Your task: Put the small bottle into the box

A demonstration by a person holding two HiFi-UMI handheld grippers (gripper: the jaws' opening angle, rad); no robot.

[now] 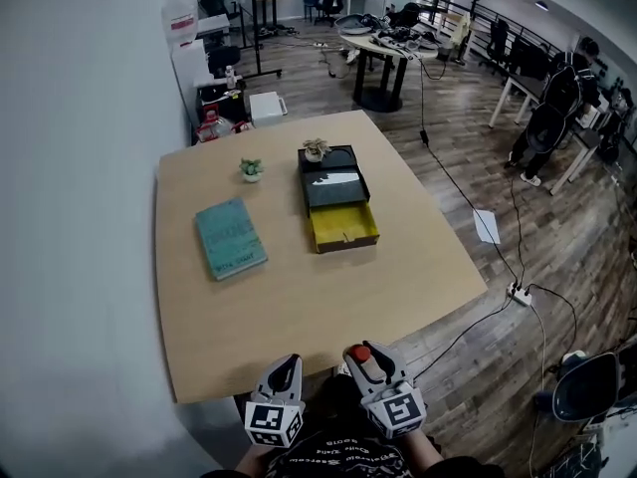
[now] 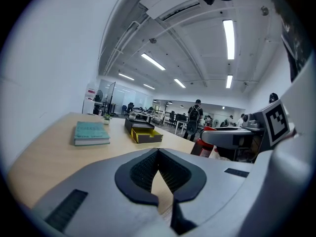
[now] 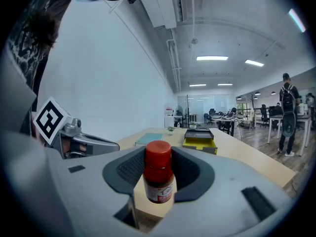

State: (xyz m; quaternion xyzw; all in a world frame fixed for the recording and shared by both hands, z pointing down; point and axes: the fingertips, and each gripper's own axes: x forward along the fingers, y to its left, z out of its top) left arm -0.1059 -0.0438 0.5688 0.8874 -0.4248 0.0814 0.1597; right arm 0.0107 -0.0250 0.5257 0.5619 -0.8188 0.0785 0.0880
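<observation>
Right claw [image 1: 373, 364] gripping small bottle [image 3: 159, 174], tan table [image 1: 299, 307], plank floor [image 1: 468, 167]

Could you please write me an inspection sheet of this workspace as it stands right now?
Surface: table, light wood, flat.
Job's things: small bottle, red cap, upright between the right jaws; box mid-table, its yellow drawer pulled open.
Clutter: teal book left of the box; potted plant beyond the book; second plant at the box's far end.
Grippers: left hand-held gripper shut, empty; right hand-held gripper shut on the small bottle; both at the table's near edge.
Cables: black cable across the floor to a power strip.
Surroundings: white wall, round desk, person standing.
</observation>
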